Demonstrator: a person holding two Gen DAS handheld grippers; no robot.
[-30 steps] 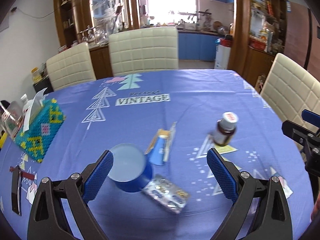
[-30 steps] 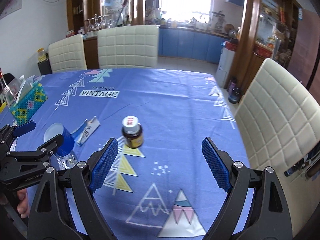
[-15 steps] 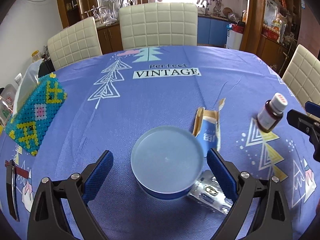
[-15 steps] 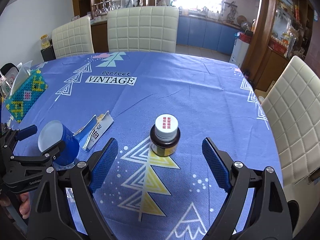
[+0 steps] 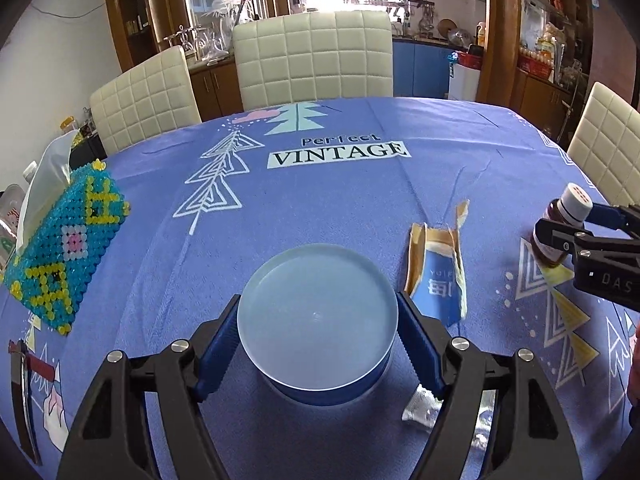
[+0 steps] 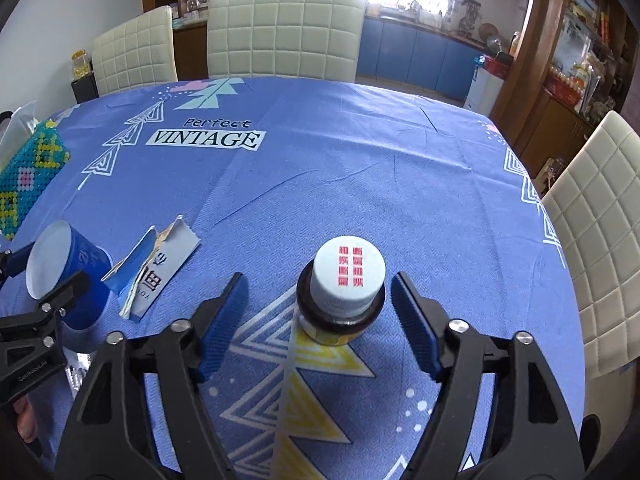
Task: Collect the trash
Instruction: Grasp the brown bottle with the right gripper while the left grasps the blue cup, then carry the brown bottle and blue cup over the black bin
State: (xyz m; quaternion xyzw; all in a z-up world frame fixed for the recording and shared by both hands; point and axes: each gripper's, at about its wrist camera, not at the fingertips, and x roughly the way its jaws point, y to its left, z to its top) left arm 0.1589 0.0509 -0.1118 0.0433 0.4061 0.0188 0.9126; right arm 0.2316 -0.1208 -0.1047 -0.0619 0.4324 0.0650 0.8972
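An upturned blue cup [image 5: 316,320] stands on the blue tablecloth [image 5: 320,200]. My left gripper [image 5: 318,298] is closing, and its pads [image 5: 218,344] touch the cup's sides. A torn blue wrapper [image 5: 438,276] lies just right of the cup, and a foil blister pack [image 5: 420,410] pokes out under the right finger. In the right wrist view a brown bottle with a white cap [image 6: 340,284] stands between the closing jaws of my right gripper [image 6: 318,280]. Gaps remain on both sides of the bottle, the wider one on the left.
A beaded tissue box [image 5: 64,248] sits at the table's left edge, with a dark flat tool [image 5: 24,392] near the front left corner. Cream padded chairs [image 5: 312,60] ring the far side. Another chair [image 6: 600,240] stands close on the right.
Both grippers came down and forward. The left now straddles the cup with its jaws narrowed onto it. The right moved up around the bottle and its jaws narrowed.
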